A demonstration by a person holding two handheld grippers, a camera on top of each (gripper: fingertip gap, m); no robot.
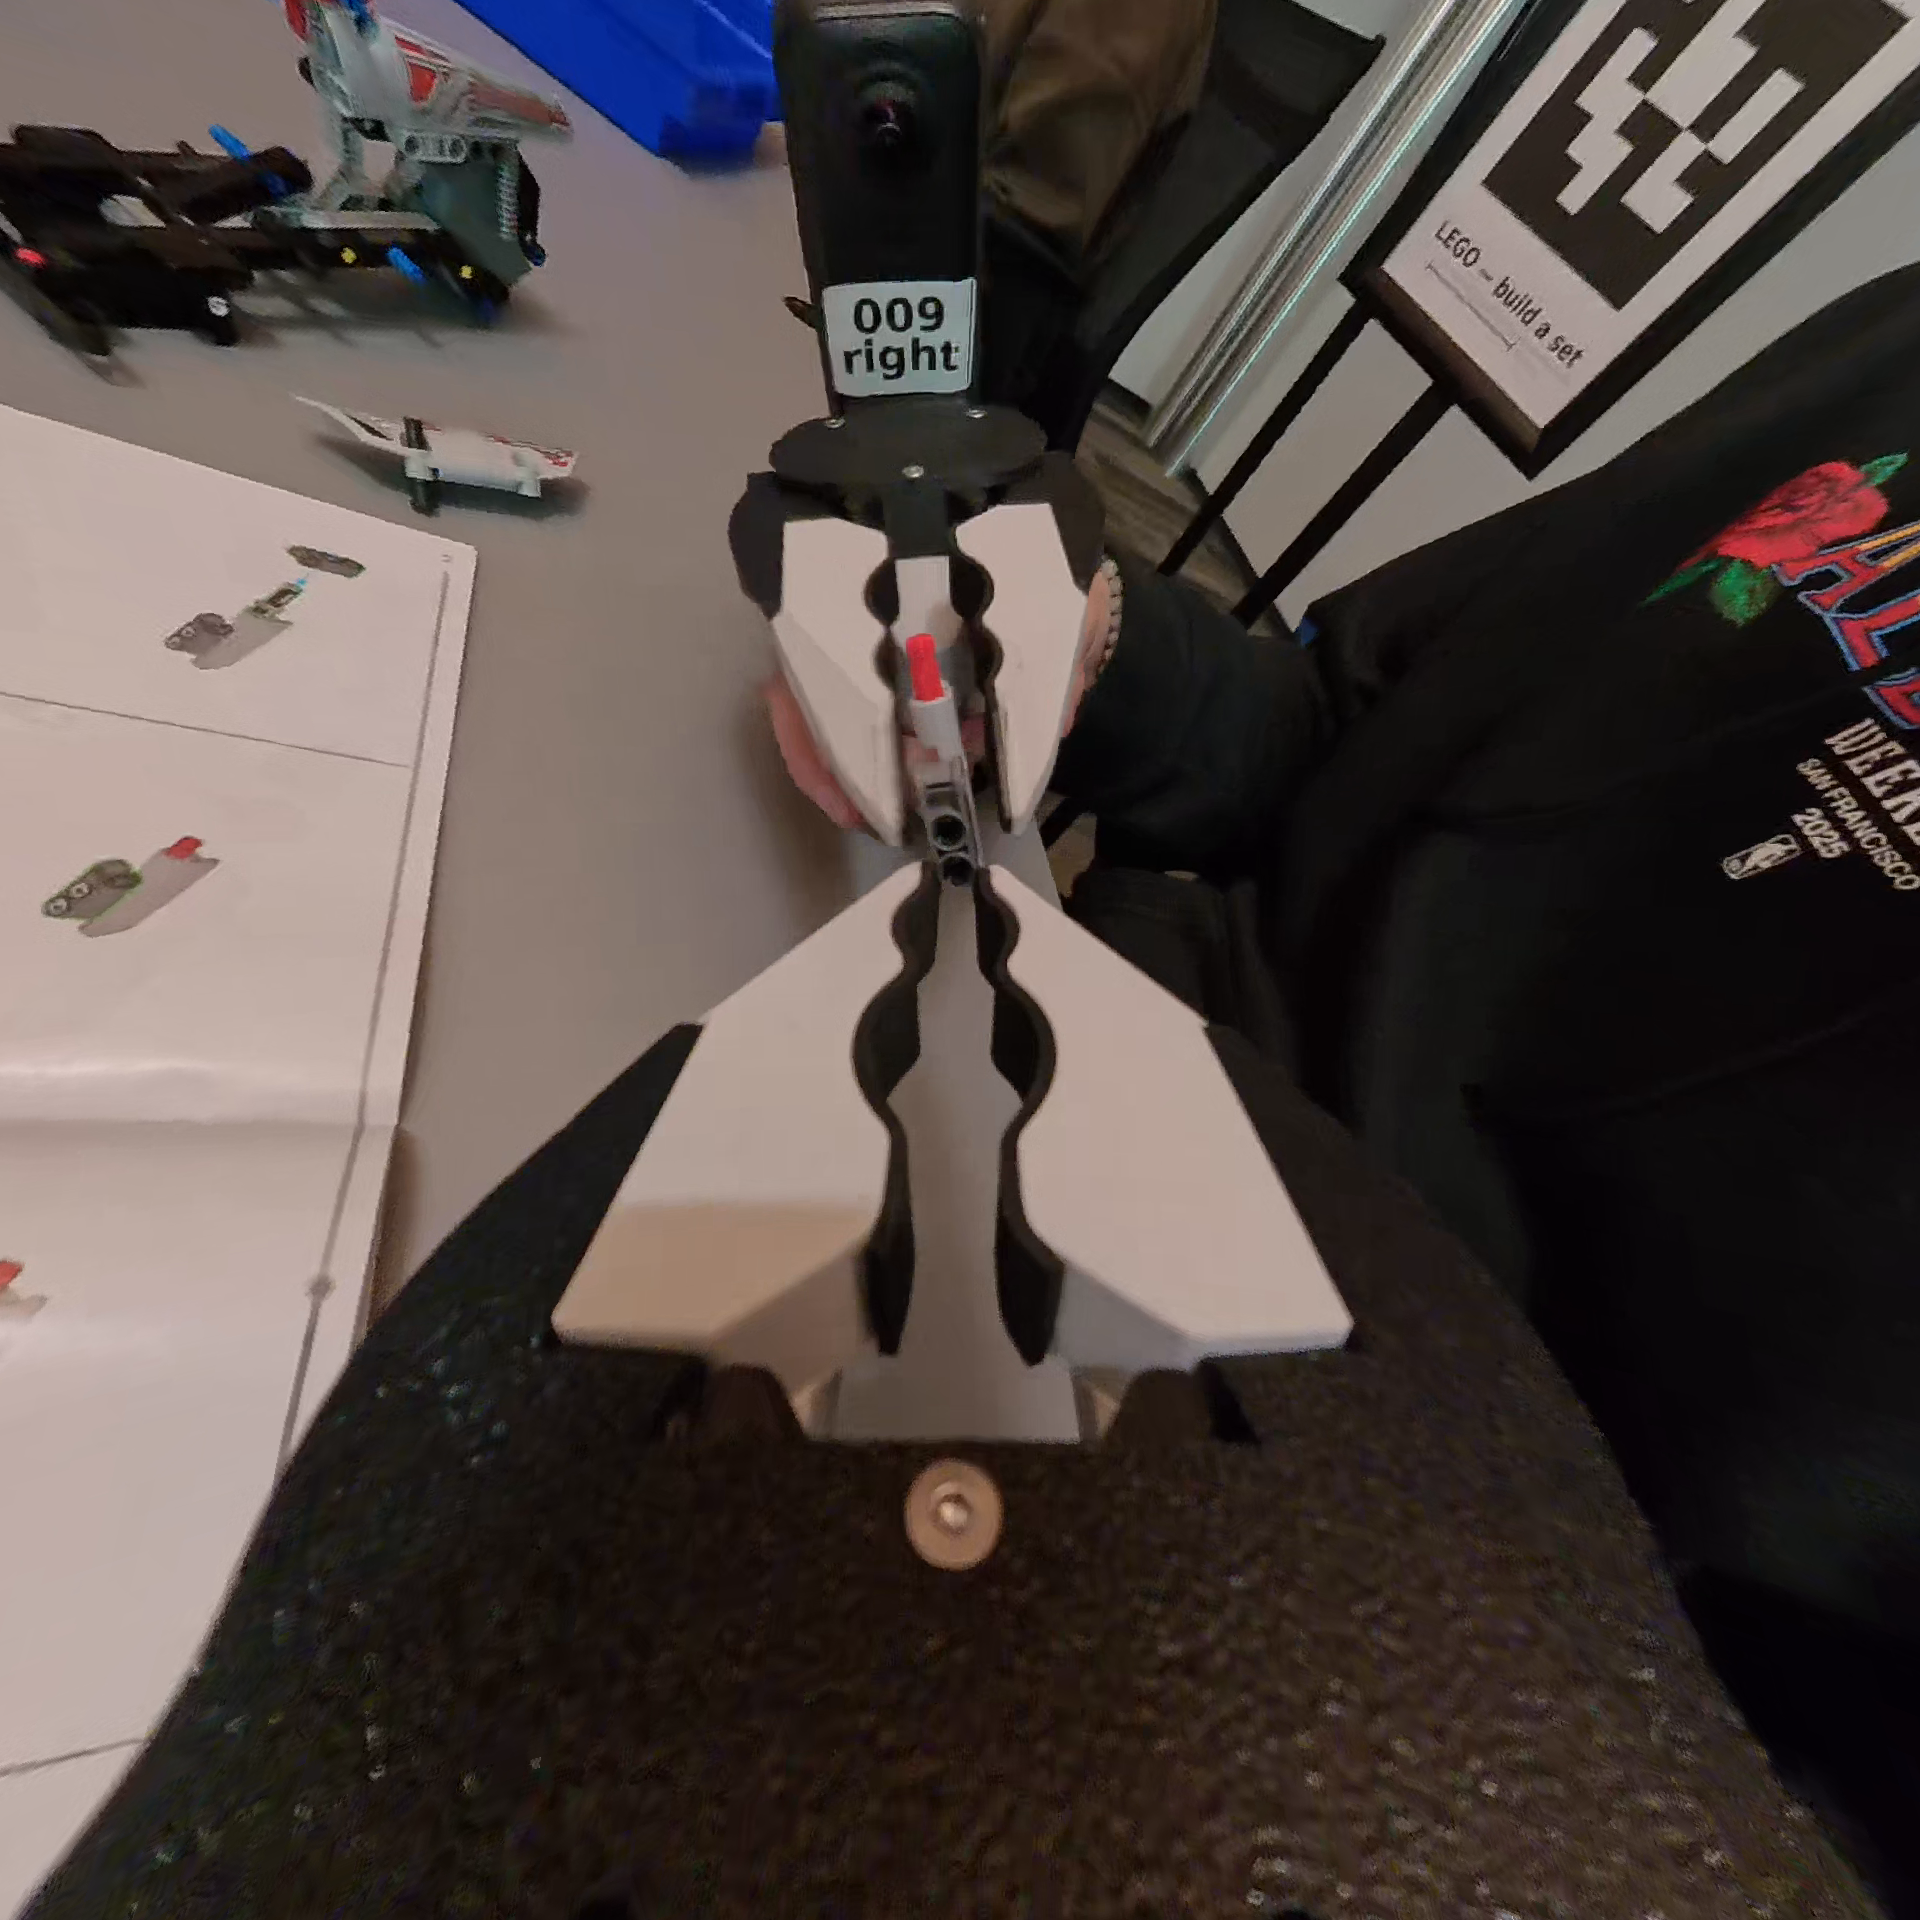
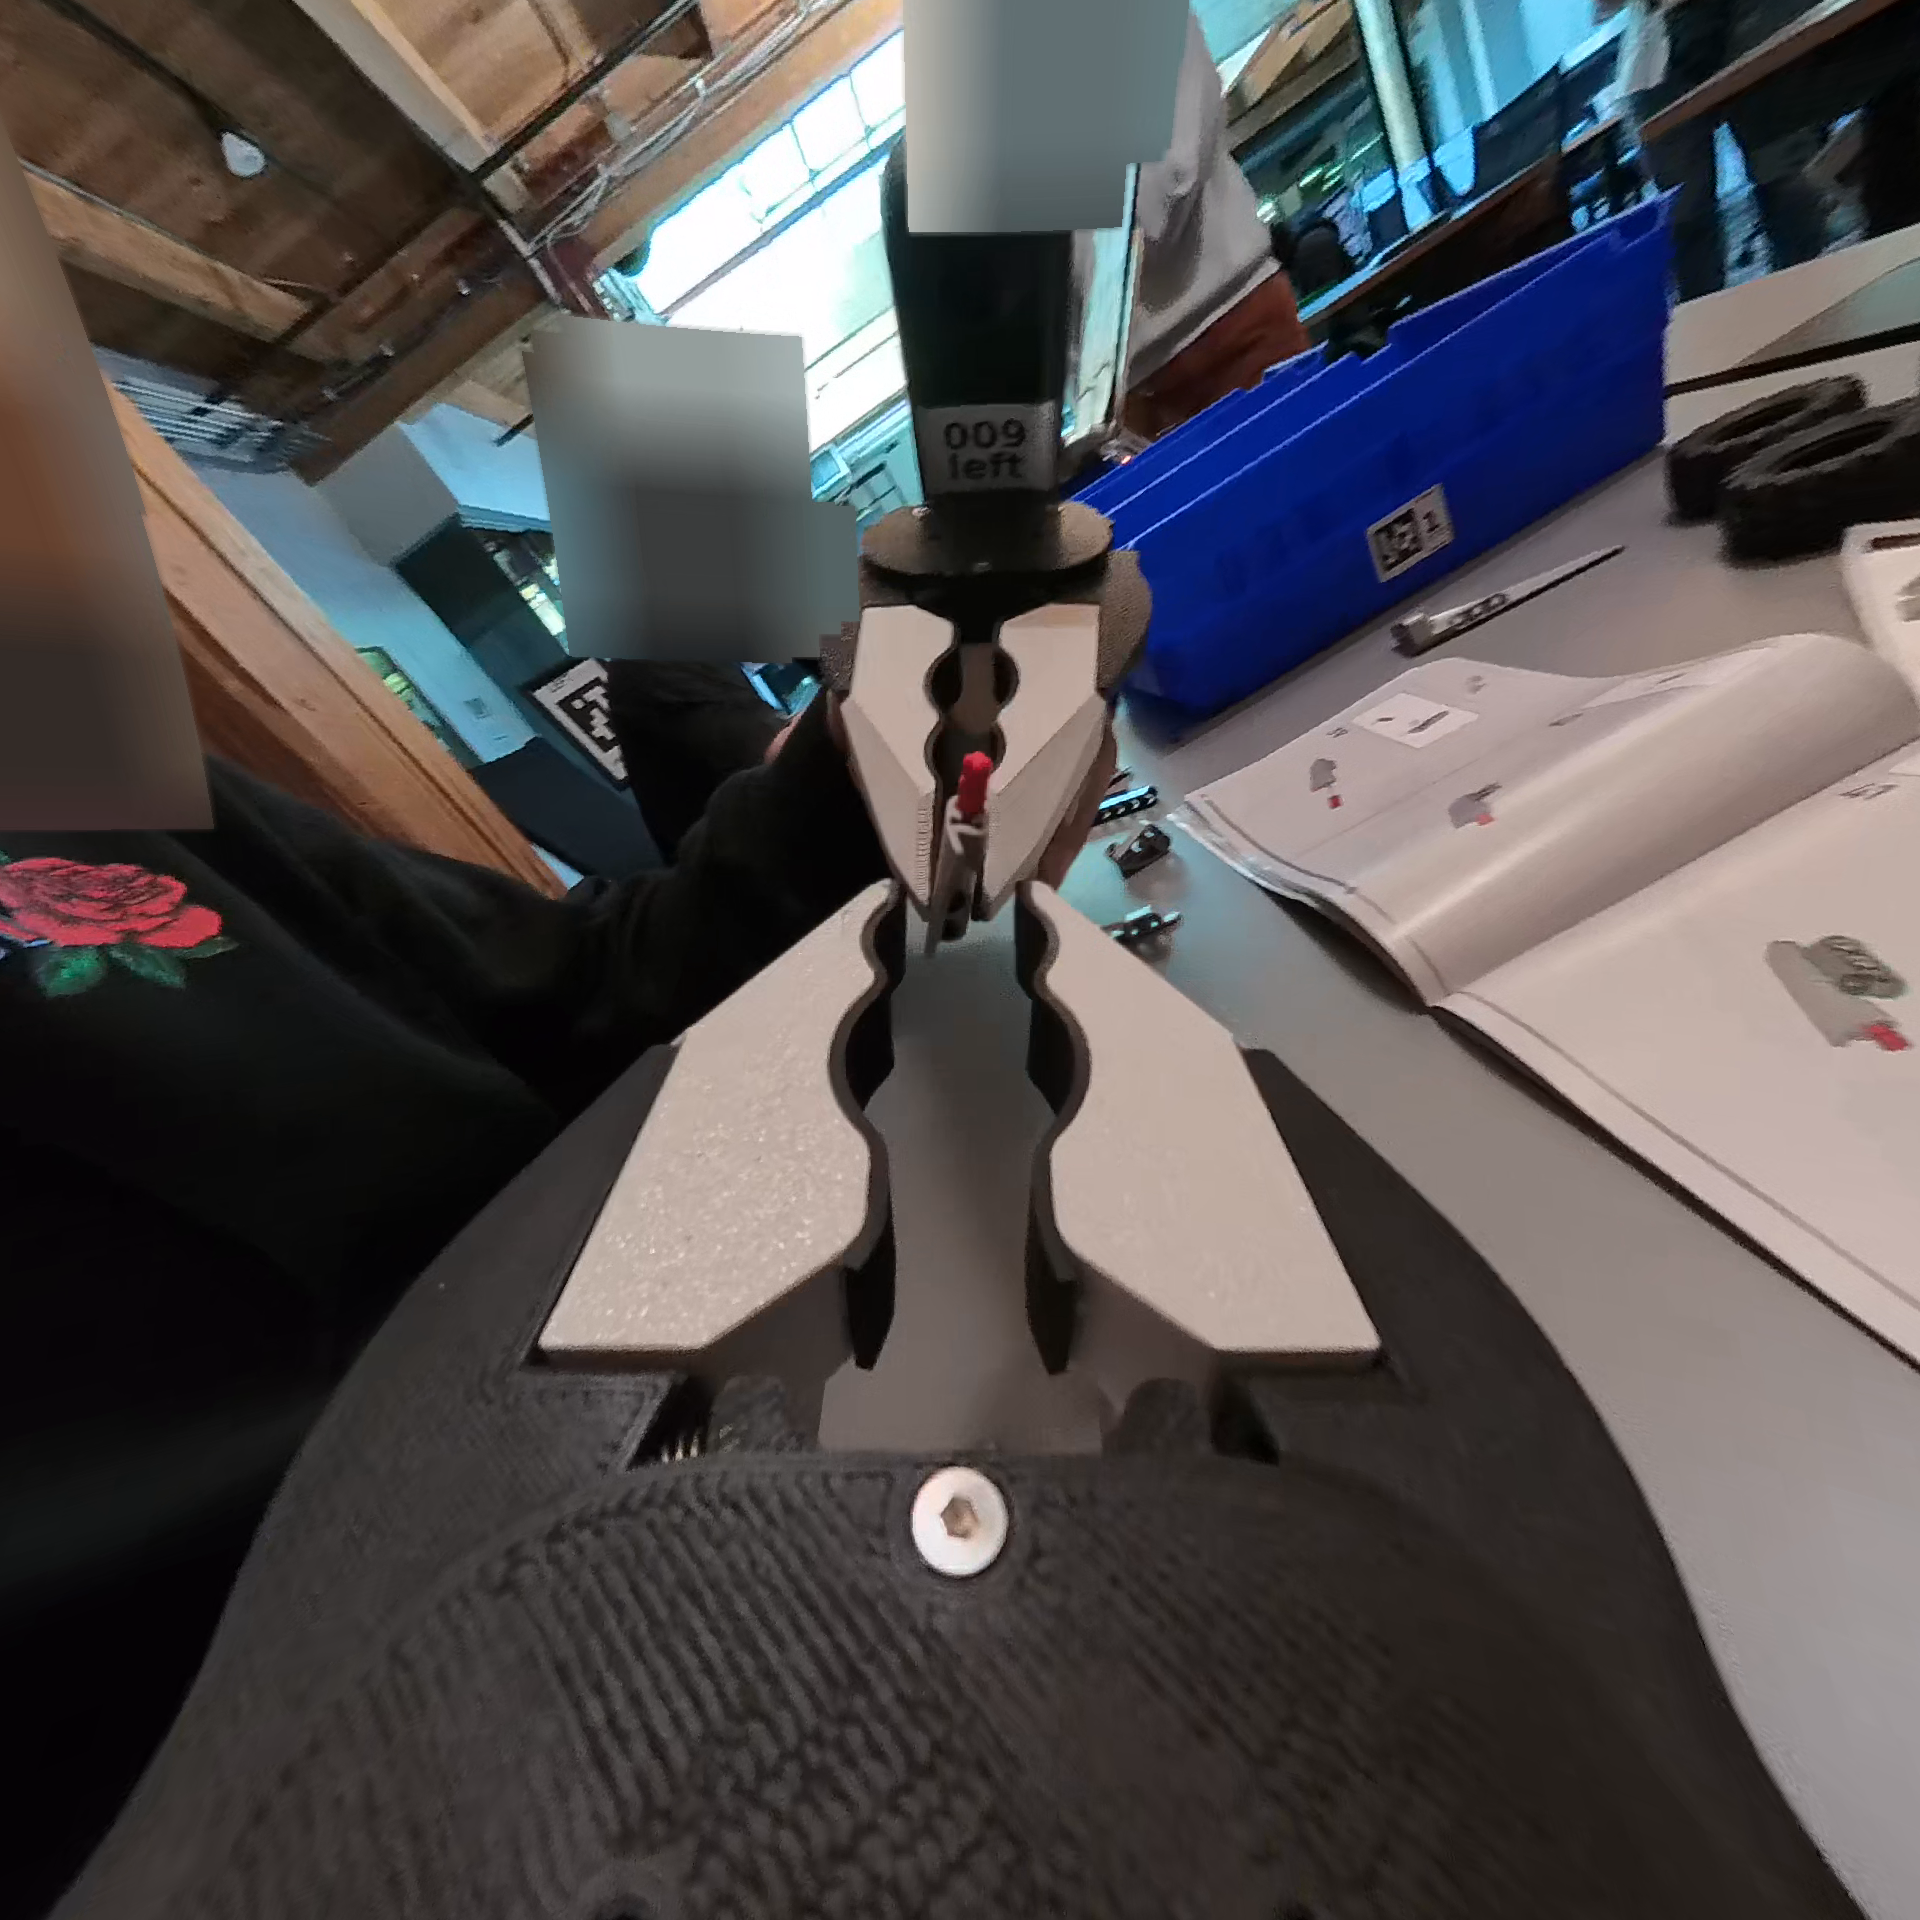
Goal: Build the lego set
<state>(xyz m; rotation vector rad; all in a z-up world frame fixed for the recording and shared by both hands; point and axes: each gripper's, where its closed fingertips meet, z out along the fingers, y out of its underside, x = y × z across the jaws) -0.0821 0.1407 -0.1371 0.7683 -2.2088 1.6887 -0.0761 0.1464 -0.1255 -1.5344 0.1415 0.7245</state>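
Bin (image 2: 1455, 416), blue, contents hidden, beyond right claw (image 2: 958, 904), whose jaws stand apart around small grey piece (image 1: 940, 727) with red pin, clamped in facing left claw (image 1: 951, 883).

Two grippers: left gripper (image 1: 951, 883), right gripper (image 2: 956, 914). One small grey piece (image 1: 943, 821) with one red pin (image 1: 922, 665) in it. One open instruction booklet (image 2: 1621, 935). One blue bin (image 2: 1455, 488). Two partly built lego assemblies on the table: a large black-and-grey one (image 1: 260, 208) and a small white one (image 1: 457, 457). Two black tyres (image 2: 1787, 457). Three small dark loose parts (image 2: 1138, 852) near the booklet. One long grey beam (image 2: 1496, 603). One framed marker sign (image 1: 1662, 187).
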